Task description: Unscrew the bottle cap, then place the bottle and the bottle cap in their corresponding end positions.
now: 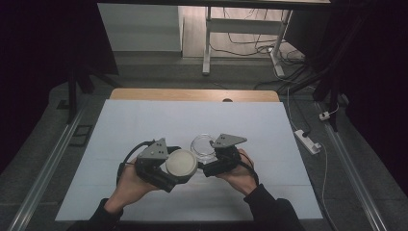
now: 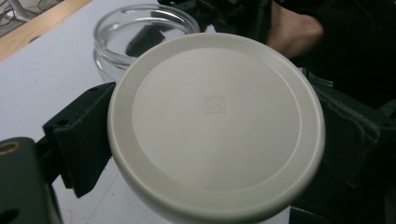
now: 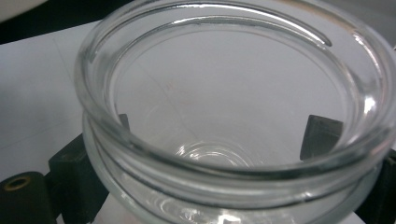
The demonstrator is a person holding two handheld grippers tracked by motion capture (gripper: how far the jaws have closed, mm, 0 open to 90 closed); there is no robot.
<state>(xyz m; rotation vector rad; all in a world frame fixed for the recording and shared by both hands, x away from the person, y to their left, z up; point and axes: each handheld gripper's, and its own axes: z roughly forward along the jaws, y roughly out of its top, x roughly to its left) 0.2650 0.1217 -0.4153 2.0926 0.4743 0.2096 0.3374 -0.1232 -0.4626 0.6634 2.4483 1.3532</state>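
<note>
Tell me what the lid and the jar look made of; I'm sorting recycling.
The lid looks like matte off-white plastic: opaque, smooth, with a small moulded square mark at its centre, though ceramic can't be ruled out. The jar looks like clear glass: see-through, thick rim, bright glossy highlights.

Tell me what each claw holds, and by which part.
The left claw holds the lid by its rim, on opposite sides. The right claw holds the jar around its wall, below the mouth.
</note>
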